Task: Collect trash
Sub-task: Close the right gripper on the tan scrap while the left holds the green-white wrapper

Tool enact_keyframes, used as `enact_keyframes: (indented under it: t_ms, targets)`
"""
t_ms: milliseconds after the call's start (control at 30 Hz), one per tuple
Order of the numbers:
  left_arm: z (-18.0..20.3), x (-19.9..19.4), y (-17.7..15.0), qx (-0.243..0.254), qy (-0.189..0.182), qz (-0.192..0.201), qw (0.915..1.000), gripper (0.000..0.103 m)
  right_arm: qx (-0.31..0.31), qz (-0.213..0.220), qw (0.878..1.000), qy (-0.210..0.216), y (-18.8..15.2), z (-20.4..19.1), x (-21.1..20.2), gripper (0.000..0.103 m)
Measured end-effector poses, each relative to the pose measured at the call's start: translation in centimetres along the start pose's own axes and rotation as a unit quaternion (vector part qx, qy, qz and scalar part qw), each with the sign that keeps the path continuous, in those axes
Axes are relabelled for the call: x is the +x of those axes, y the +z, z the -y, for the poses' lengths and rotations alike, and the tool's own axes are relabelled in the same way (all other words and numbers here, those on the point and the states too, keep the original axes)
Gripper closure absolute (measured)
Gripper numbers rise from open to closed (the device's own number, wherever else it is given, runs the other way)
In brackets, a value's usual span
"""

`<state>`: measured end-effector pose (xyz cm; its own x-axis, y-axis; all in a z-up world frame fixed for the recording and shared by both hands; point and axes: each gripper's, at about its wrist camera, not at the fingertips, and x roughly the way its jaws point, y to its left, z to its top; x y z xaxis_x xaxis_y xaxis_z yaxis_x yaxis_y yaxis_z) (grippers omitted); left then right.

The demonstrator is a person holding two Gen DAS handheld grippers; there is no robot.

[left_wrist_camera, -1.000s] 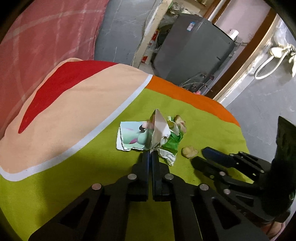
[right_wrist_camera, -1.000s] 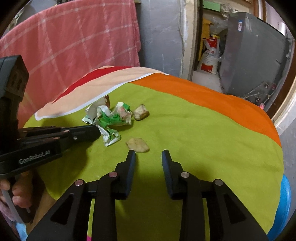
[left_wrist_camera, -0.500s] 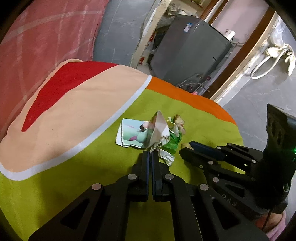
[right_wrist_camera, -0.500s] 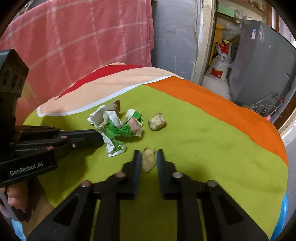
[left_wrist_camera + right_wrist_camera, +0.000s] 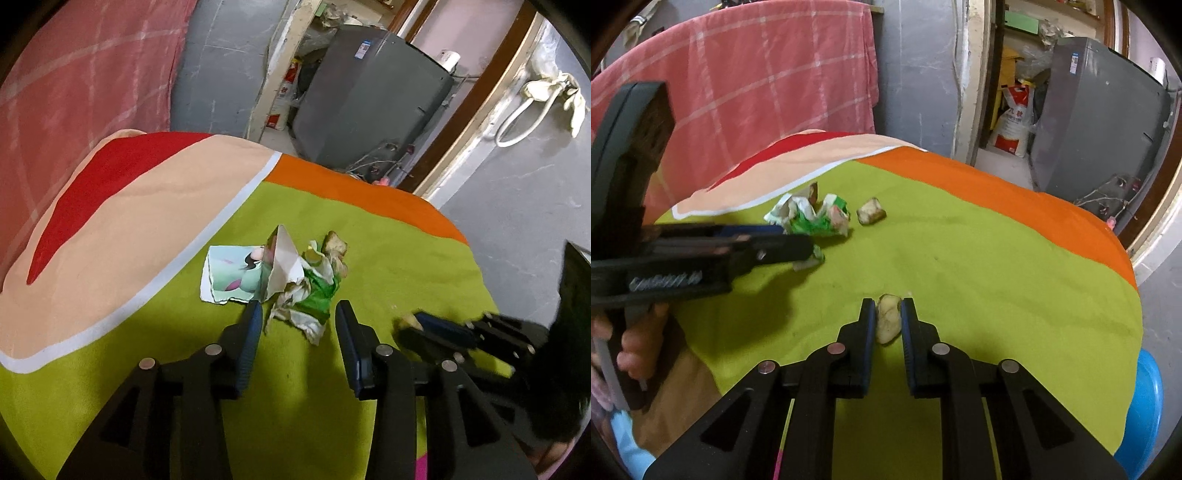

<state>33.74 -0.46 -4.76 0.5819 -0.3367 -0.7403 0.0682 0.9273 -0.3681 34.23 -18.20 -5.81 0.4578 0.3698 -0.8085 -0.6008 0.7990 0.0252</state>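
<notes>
Pale scrap (image 5: 887,318) lengthwise between right gripper (image 5: 888,314) pads, pointing forward.

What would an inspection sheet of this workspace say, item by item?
Surface: bright cloth in green, orange, peach and red, covering the table.
Job's things: crumpled green wrapper beside a torn picture paper; a brown scrap lies apart from them; a pale scrap.
Clutter: nothing seen.
Grippers: left hand-held gripper has just been opening, its jaws either side of the wrapper's near end, not pressing; right hand-held gripper shut on the pale scrap.
Cables: white loop hanging on the wall.
Surroundings: pink checked cloth, grey appliance, blue tub.
</notes>
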Motion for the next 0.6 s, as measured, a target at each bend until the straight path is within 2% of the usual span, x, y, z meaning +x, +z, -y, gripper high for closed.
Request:
enact_keyframes:
  t_ms: [133, 267, 600]
  targets:
    - [0.8, 0.7, 0.2, 0.007, 0.030, 0.003, 0.9995, 0.069, 0.005, 0.000, 1.000, 0.000, -0.6, 0.4, -0.3, 0.091]
    - [1.3, 1.0, 0.0, 0.026, 0.060, 0.007, 0.9979, 0.078, 0.013, 0.005, 1.000, 0.004, -0.9, 0.8, -0.5, 0.091]
    - [1.1, -0.1, -1.2, 0.022, 0.037, -0.002, 0.9991, 0.091, 0.018, 0.019, 1.000, 0.003, -1.8, 0.2, -1.1, 0.091]
